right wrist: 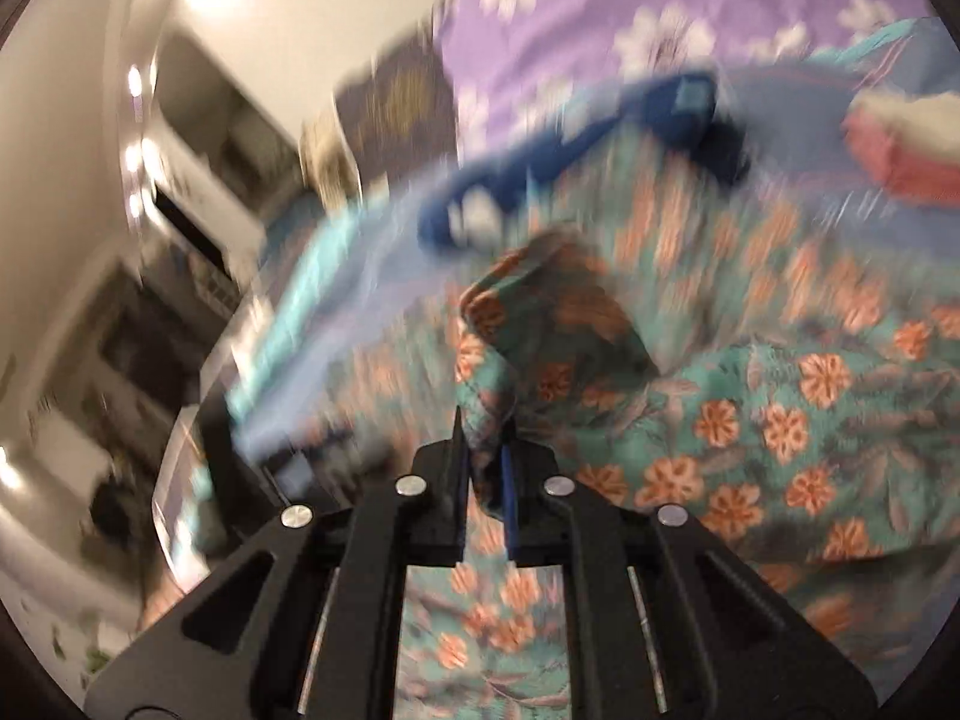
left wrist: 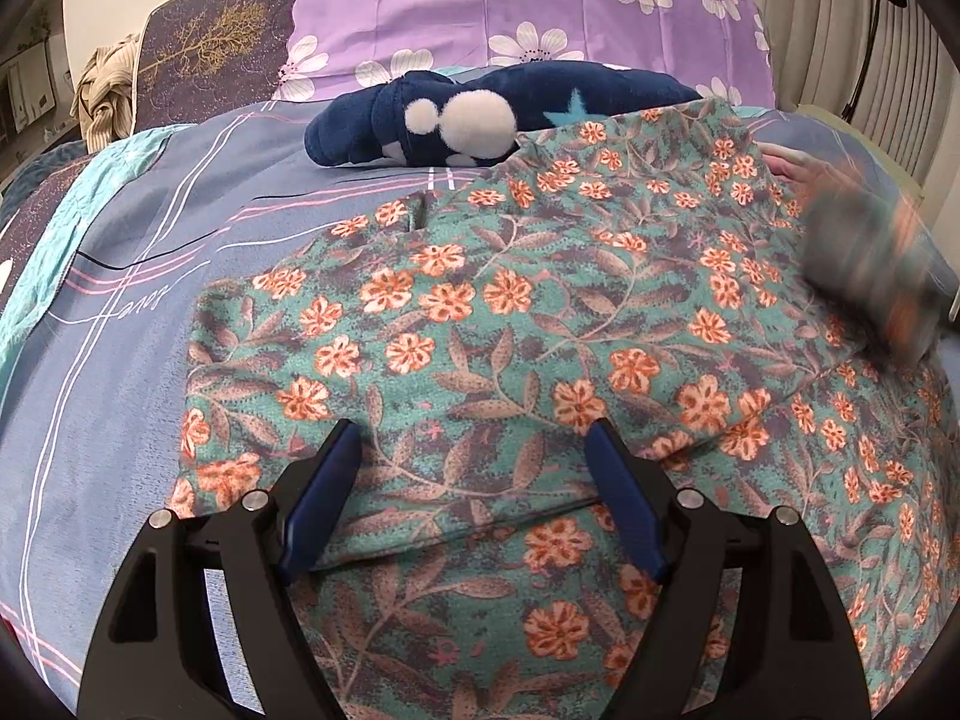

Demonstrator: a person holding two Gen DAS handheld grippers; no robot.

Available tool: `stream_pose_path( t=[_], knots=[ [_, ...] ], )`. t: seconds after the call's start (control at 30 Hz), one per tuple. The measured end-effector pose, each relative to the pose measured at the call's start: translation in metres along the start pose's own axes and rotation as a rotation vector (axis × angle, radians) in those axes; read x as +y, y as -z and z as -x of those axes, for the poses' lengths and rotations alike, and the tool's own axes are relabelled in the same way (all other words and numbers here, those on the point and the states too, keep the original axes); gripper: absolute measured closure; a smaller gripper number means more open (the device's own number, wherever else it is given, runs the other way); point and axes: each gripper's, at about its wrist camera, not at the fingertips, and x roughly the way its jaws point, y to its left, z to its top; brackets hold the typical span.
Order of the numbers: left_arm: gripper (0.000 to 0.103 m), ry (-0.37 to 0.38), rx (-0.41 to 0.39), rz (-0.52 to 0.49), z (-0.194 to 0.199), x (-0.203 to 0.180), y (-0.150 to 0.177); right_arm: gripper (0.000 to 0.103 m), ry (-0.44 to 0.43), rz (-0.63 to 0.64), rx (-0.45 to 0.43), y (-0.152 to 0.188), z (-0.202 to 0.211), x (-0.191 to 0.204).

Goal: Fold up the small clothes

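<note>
Left wrist view: the left gripper stands wide apart at lower centre, over the floral garment, which spreads across the bed sheet through the middle and right of the frame. A navy plush toy lies at upper centre.

Right wrist view, blurred: the right gripper at lower centre pinches a raised bunch of the floral garment

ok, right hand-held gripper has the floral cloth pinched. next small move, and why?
Probably carry the pinched edge across and lay it down: the right hand-held gripper is shut on a raised fold of floral cloth, and the left hand-held gripper is open above it.
</note>
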Motion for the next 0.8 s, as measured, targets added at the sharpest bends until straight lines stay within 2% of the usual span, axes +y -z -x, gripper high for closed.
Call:
stream_pose_path(
  t=[0.1, 0.17, 0.27, 0.3, 0.37, 0.43, 0.53, 0.6, 0.67, 0.77, 0.8],
  knots=[
    [0.024, 0.011, -0.002, 0.006, 0.000, 0.001, 0.000, 0.089, 0.003, -0.017, 0.062, 0.017, -0.008, -0.018],
    [0.024, 0.017, -0.007, 0.010, 0.001, 0.001, 0.000, 0.089, -0.015, -0.010, 0.057, 0.021, -0.002, -0.023],
    [0.025, 0.043, -0.026, 0.039, 0.010, 0.004, -0.001, 0.080, -0.035, 0.019, 0.037, 0.031, 0.005, -0.021],
    [0.028, 0.094, -0.037, 0.084, 0.018, 0.005, -0.002, 0.078, -0.039, 0.028, 0.033, 0.036, 0.003, -0.018],
    [0.031, 0.241, -0.064, 0.153, 0.033, 0.000, -0.004, 0.076, -0.042, 0.037, 0.029, 0.039, 0.005, -0.018],
    [0.031, 0.373, -0.079, 0.147, 0.046, -0.020, -0.010, 0.074, -0.053, 0.035, 0.025, 0.039, 0.007, -0.019],
    [0.031, 0.499, -0.035, 0.098, 0.047, -0.062, -0.024, 0.074, -0.067, 0.024, 0.019, 0.039, 0.010, -0.021],
    [0.031, 0.500, 0.024, 0.064, 0.033, -0.089, -0.033, 0.074, -0.071, 0.023, 0.018, 0.040, 0.014, -0.021],
    [0.031, 0.447, 0.091, 0.048, 0.011, -0.109, -0.042, 0.072, -0.079, 0.023, 0.021, 0.041, 0.016, -0.021],
    [0.034, 0.440, 0.167, 0.112, -0.017, -0.115, -0.047, 0.070, -0.090, 0.025, 0.022, 0.040, 0.016, -0.020],
    [0.059, 0.440, 0.176, 0.132, -0.024, -0.116, -0.050, 0.070, -0.092, 0.025, 0.020, 0.041, 0.016, -0.020]
  ],
)
